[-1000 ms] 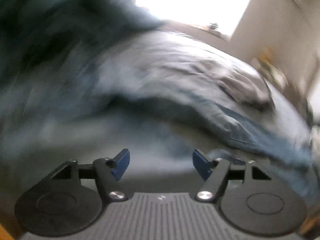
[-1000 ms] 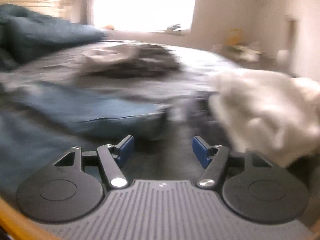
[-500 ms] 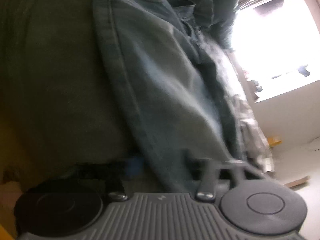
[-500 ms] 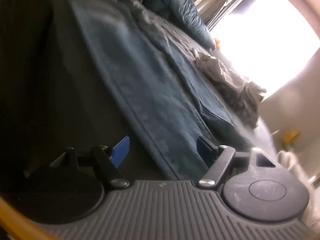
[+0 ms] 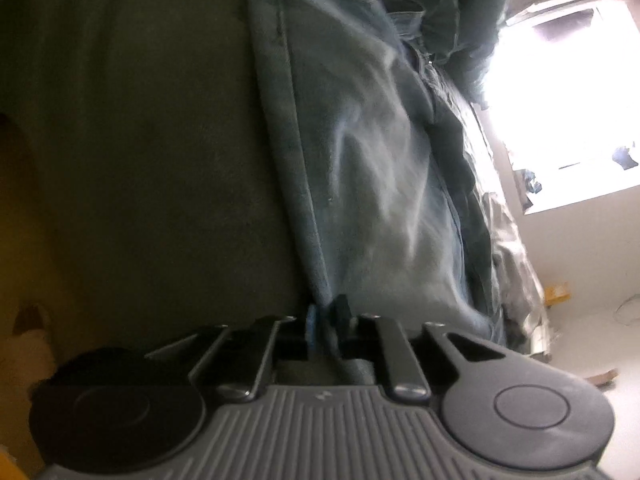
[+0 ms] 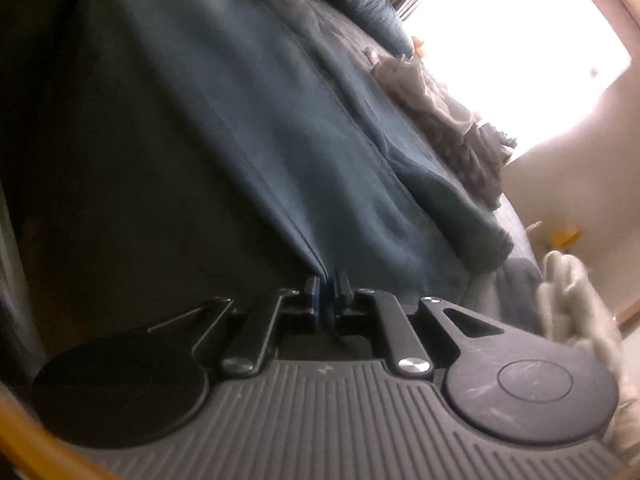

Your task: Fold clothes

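**Jeans pinched at the edge by 2 grippers**

The blue jeans (image 5: 372, 184) are lying spread on the dark bedcover (image 5: 140, 140). The left gripper (image 5: 325, 322) is clamping their seam edge, its jaws easing apart. The right gripper (image 6: 325, 296) is squeezing the same hem edge (image 6: 316, 264), fully closed.

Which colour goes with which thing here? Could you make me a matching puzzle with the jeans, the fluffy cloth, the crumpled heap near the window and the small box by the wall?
Things:
1. jeans
2. fluffy cloth
3. crumpled heap
4. small box

Colours:
A. yellow
B. grey
C. blue
D. white

Pairs: 1-C, 2-D, 3-B, 4-A
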Available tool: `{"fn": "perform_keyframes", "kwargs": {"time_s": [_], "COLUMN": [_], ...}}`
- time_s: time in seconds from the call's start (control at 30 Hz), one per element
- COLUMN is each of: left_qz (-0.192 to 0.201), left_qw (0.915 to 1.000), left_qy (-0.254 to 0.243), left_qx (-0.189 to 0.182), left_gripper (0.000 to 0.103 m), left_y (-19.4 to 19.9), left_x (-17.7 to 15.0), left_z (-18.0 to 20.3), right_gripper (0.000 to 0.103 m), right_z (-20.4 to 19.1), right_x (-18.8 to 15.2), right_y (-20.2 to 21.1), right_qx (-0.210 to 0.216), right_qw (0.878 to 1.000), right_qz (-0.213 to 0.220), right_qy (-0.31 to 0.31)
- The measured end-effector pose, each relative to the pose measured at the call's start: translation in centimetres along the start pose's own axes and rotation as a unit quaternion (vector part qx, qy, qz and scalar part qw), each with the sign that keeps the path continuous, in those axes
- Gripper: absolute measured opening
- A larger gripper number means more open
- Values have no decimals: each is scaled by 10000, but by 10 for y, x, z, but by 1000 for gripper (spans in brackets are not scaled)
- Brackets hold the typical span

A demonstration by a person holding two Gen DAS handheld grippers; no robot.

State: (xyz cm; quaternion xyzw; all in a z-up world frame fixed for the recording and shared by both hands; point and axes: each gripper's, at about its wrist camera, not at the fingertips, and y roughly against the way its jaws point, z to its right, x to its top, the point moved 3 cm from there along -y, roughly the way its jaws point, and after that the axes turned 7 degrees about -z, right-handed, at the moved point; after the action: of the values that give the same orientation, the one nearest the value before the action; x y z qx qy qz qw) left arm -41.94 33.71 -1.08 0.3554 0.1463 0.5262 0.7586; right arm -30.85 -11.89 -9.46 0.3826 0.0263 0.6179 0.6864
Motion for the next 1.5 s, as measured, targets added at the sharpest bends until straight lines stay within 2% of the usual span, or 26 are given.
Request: {"fn": "perform_keyframes", "kwargs": {"time_s": [0.03, 0.1, 0.17, 0.23, 0.27, 0.3, 0.33, 0.37, 0.4, 0.47, 0.5, 0.53, 0.57, 0.6, 0.73, 0.8, 0.87, 0.9, 0.93, 1.07, 1.13, 1.23, 1.27, 1.3, 1.4, 1.5], "left_qz": [-10, 220, 436, 506, 548, 578, 570, 523, 440, 160, -159, -549, -955, -1323, -2157, -2636, -2621, -2550, -2427, -1799, -1509, -1166, -1083, -1141, -1584, -1961], "left_qw": [9995, 9951, 9851, 9588, 9401, 9139, 8815, 8394, 7829, 6517, 5995, 5724, 5669, 5681, 5801, 6022, 6175, 6240, 6299, 6505, 6566, 6763, 6795, 6816, 6830, 6779], "left_qy": [-136, -727, -1508, -2698, -3267, -3914, -4579, -5283, -6029, -7307, -7733, -7933, -7955, -7916, -7762, -7478, -7377, -7355, -7344, -7312, -7287, -7187, -7178, -7172, -7127, -7084], "left_qx": [291, 626, 699, 733, 812, 908, 1002, 1167, 1469, 2028, 2058, 1999, 1913, 1821, 1200, 933, 760, 687, 703, 989, 1228, 1122, 1059, 896, 212, 145], "left_gripper": [47, 48, 48, 51, 54, 60, 62, 66, 67, 68, 70, 70, 70, 70, 68, 31, 3, 2, 3, 0, 1, 7, 15, 25, 33, 33], "left_y": [6, 22, 32, 26, 20, 9, -5, -22, -41, -80, -96, -110, -123, -135, -159, -166, -163, -160, -162, -183, -191, -171, -164, -160, -152, -166], "left_x": [-7, -18, -22, -26, -28, -28, -28, -29, -33, -41, -43, -43, -42, -39, -24, -17, -8, -2, 3, 24, 29, 34, 31, 25, -4, -27], "left_z": [5, 23, 53, 102, 126, 151, 175, 199, 215, 230, 231, 232, 235, 239, 253, 256, 260, 262, 264, 273, 272, 276, 280, 283, 291, 277], "right_gripper": [7, 9, 13, 20, 27, 32, 46, 59, 63, 65, 65, 65, 65, 65, 67, 67, 61, 56, 49, 45, 44, 44, 44, 44, 48, 48], "right_z": [-1, 11, 35, 70, 88, 108, 125, 136, 144, 147, 147, 148, 147, 140, 125, 122, 129, 133, 132, 107, 102, 110, 113, 116, 125, 137], "right_x": [-3, -10, -17, -20, -20, -19, -18, -16, -14, -9, -7, -5, -4, -1, -5, -10, -18, -21, -20, 2, 7, 7, 5, 3, -2, -9], "right_y": [3, 12, 23, 31, 33, 32, 29, 24, 18, 2, -7, -15, -24, -33, -56, -65, -69, -72, -72, -76, -83, -83, -80, -78, -66, -46], "right_qx": [-46, 208, 372, 254, 177, 107, 56, 10, -37, -37, -26, -16, 74, 202, 783, 984, 1223, 1257, 1122, 63, -198, -329, -315, -301, -354, -248], "right_qw": [9999, 9988, 9949, 9881, 9837, 9786, 9747, 9738, 9741, 9783, 9807, 9829, 9838, 9833, 9718, 9609, 9409, 9317, 9311, 9624, 9676, 9663, 9655, 9647, 9608, 9474], "right_qz": [-92, -277, -348, -263, -173, -42, 91, 197, 292, 248, 201, 154, 69, -16, -366, -395, -459, -489, -536, -677, -736, -829, -835, -842, -744, -325], "right_qy": [20, -332, -875, -1494, -1782, -2055, -2234, -2267, -2244, -2056, -1946, -1836, -1789, -1807, -2193, -2559, -3126, -3372, -3428, -2628, -2405, -2414, -2445, -2477, -2647, -3175]}}
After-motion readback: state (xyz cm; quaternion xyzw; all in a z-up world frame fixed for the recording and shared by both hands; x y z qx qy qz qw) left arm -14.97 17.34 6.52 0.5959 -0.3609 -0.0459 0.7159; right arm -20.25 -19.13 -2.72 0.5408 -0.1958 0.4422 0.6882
